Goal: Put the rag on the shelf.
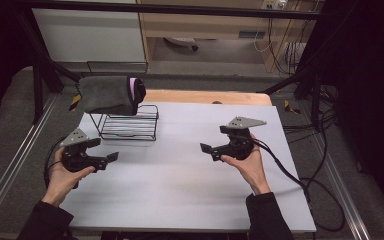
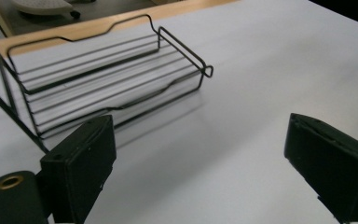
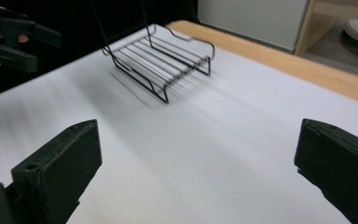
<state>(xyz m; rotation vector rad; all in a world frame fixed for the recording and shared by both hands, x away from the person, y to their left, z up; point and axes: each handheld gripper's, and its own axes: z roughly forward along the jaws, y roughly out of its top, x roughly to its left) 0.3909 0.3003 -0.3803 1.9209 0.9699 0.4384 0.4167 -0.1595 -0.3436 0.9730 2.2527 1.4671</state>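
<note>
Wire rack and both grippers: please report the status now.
Left gripper open, empty; right gripper open, empty. Wire rack at table's far left, lower shelf bare, grey folded cloth on top. Nothing in the way.

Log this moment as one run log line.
left gripper: open, empty | right gripper: open, empty | grey towel: atop wire rack

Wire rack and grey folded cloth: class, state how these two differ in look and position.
The wire rack is open black metal you can see through; the grey folded cloth is soft and solid. The wire rack stands on the white table; the grey folded cloth sits raised above it. Both are at the table's far left.
</note>
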